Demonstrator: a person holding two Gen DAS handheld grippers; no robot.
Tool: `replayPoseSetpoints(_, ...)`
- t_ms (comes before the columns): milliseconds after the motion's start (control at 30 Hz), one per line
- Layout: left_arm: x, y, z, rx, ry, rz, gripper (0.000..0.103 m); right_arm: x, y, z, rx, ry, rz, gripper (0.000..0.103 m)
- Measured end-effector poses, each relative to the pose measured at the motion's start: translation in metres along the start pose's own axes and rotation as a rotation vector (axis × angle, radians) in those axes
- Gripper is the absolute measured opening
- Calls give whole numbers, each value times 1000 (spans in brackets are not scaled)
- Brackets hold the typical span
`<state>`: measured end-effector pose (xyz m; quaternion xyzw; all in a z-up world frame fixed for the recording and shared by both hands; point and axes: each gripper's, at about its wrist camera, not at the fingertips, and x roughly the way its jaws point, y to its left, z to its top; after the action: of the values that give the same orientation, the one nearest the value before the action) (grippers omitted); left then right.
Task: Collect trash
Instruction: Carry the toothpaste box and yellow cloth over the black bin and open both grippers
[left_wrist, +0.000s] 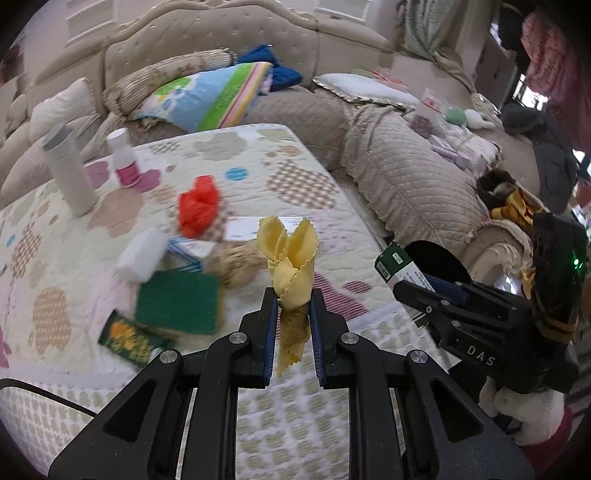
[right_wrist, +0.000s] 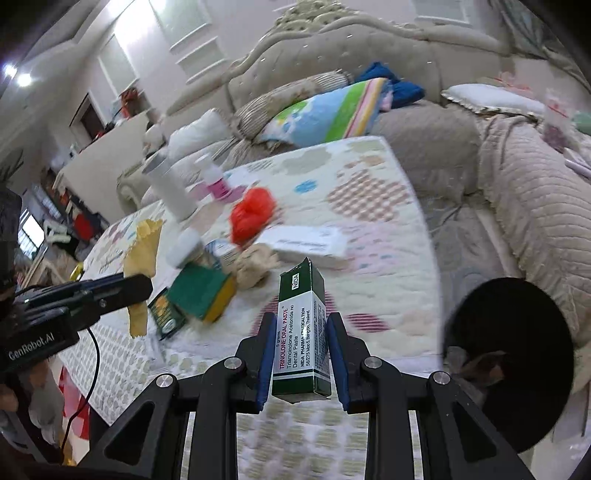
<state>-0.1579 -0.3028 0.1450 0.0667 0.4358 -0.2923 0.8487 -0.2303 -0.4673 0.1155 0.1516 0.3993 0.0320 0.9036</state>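
Trash on the quilted table (left_wrist: 295, 155) includes a red bag (left_wrist: 198, 206), green sponge (left_wrist: 177, 302) and crumpled paper (left_wrist: 236, 264), while the left gripper (left_wrist: 293, 299) pinches a yellow cloth (left_wrist: 290, 254), the right gripper (right_wrist: 301, 325) clamps a green box (right_wrist: 301, 332), and a black bin (right_wrist: 513, 354) stands beside the table.

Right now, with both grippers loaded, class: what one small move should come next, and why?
Probably carry the right gripper across to the black bin and release there: it is shut on the green medicine box, the bin mouth lies just beside it, and the left gripper holds a yellow cloth.
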Motion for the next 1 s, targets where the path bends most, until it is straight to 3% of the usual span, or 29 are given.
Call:
replayPoseSetpoints(500,48,-86,16,121,53,-54,14,-40,-87,-4,135,-59,-111,27)
replayPoseSetpoints(1000,87,-134,15,194,94,-48,14,-44,-147,-26,251,-35,-170,27)
